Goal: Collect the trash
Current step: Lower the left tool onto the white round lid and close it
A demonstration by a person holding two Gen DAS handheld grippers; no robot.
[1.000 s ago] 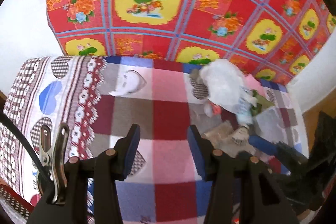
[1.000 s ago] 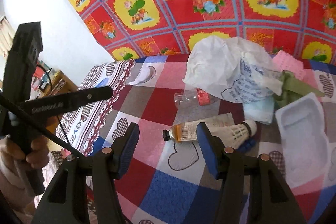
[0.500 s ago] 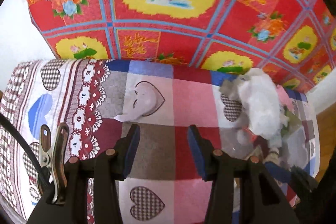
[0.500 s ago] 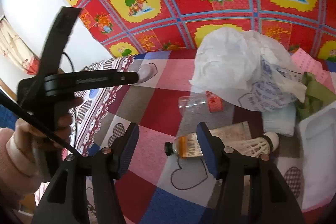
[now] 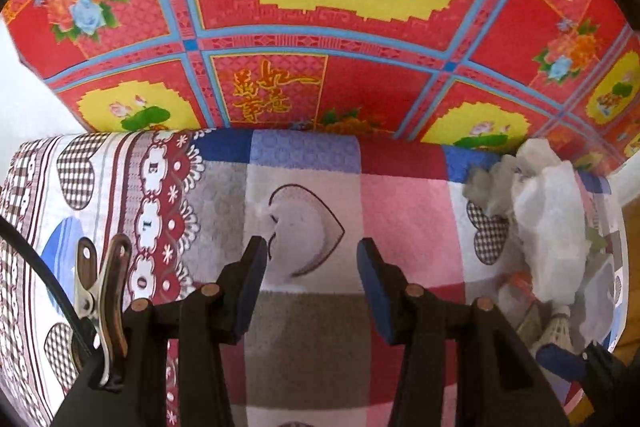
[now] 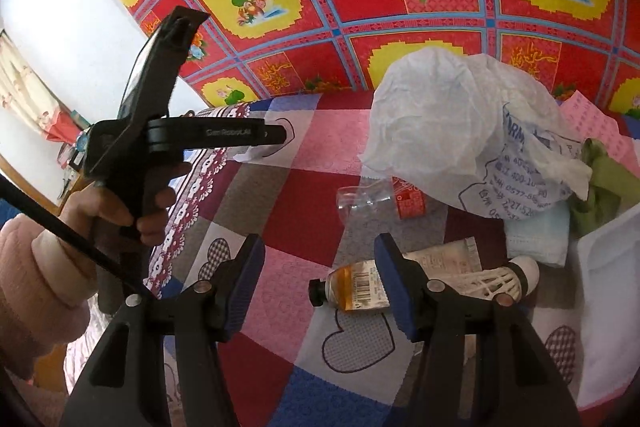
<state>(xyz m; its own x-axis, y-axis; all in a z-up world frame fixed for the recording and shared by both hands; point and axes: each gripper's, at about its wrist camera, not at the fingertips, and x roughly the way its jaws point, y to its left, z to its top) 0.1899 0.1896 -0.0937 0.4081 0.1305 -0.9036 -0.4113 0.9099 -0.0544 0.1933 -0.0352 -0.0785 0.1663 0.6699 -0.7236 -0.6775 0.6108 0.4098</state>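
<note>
A small white paper scrap (image 5: 298, 243) lies on a heart of the checkered tablecloth (image 5: 404, 211) at the far left. My left gripper (image 5: 311, 247) hangs open just over it, the scrap showing between the fingertips with no pad pressing on it. In the right wrist view that left gripper (image 6: 276, 135) is held by a hand (image 6: 120, 211), its tips by the scrap (image 6: 247, 158). My right gripper (image 6: 319, 243) is open and empty above an amber bottle (image 6: 352, 289) lying beside a shuttlecock (image 6: 496, 281).
A crumpled white plastic bag (image 6: 452, 131), a crushed clear bottle with a red label (image 6: 376, 199), a flat tube (image 6: 448, 255), a folded tissue pack (image 6: 536, 235), green cloth (image 6: 604, 183) and a white foam tray (image 6: 612, 287) crowd the right side. A red floral sheet (image 5: 360, 87) backs the table.
My left gripper has moved forward and down towards the back left of the table, so the white scrap now sits between its fingertips. The right gripper has hardly shifted.
</note>
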